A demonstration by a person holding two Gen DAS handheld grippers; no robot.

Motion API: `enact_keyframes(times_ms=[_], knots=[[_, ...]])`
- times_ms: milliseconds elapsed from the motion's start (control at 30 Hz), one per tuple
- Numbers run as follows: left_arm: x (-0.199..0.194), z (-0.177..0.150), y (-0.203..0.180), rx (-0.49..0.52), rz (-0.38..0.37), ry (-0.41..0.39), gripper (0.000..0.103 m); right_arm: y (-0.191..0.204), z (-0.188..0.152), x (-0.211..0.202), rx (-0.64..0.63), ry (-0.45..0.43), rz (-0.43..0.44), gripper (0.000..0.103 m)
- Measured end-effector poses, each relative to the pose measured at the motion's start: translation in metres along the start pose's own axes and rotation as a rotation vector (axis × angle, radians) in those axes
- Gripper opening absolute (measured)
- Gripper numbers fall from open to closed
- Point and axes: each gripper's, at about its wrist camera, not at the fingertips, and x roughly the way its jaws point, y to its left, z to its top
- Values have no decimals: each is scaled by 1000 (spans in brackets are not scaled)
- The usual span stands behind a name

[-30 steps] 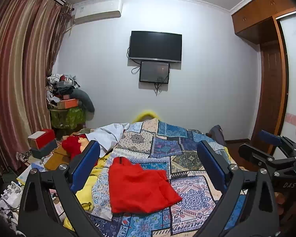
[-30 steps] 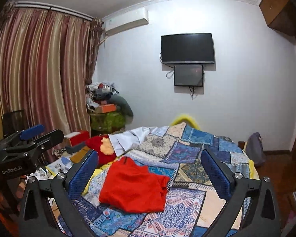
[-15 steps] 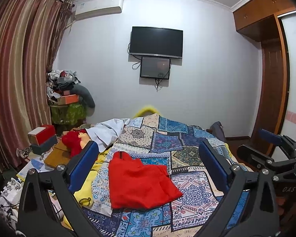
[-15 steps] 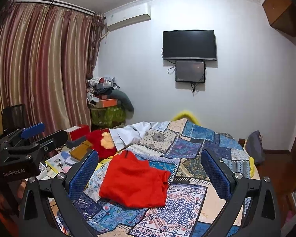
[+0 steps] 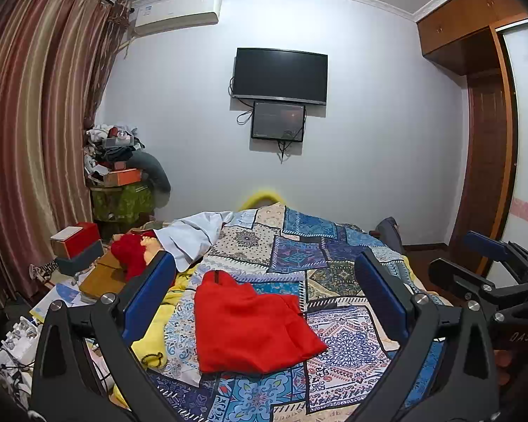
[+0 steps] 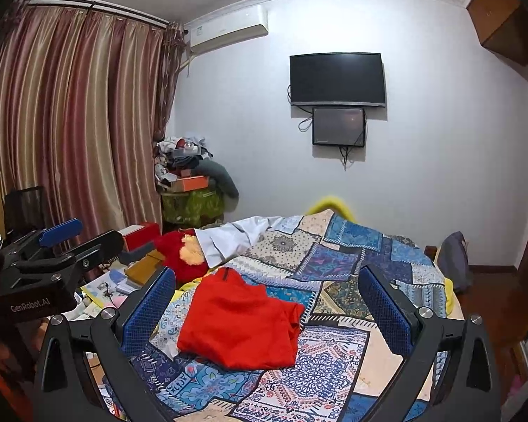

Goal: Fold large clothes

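Observation:
A red garment point(image 5: 250, 327) point(image 6: 241, 323) lies folded into a rough rectangle on the patchwork bedspread point(image 5: 338, 348) point(image 6: 334, 362), toward its left side. My left gripper point(image 5: 264, 274) hangs open above and short of the garment, blue pads wide apart, nothing between them. My right gripper point(image 6: 265, 279) is open too, held back from the bed and empty. The right gripper point(image 5: 489, 274) also shows at the right edge of the left wrist view; the left gripper point(image 6: 70, 242) shows at the left edge of the right wrist view.
A white cloth point(image 5: 193, 235) and a red plush toy point(image 5: 130, 249) lie at the bed's far left. Boxes and papers point(image 5: 77, 246) clutter the floor on the left. A piled stand point(image 5: 119, 183) is by the curtain point(image 5: 28, 140). A TV point(image 5: 280, 74) hangs on the far wall; wardrobe point(image 5: 489, 140) right.
Both cameras have tilted up a little and drawn slightly back, so the bed and red garment sit lower in view. The garment has not moved; both grippers stay open.

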Motion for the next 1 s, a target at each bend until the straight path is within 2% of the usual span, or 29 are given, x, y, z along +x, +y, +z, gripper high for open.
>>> enact_keyframes(times_ms=[1000], knots=[[6, -4, 3, 6, -13, 14, 103, 4, 2, 4, 41, 6, -5, 103]])
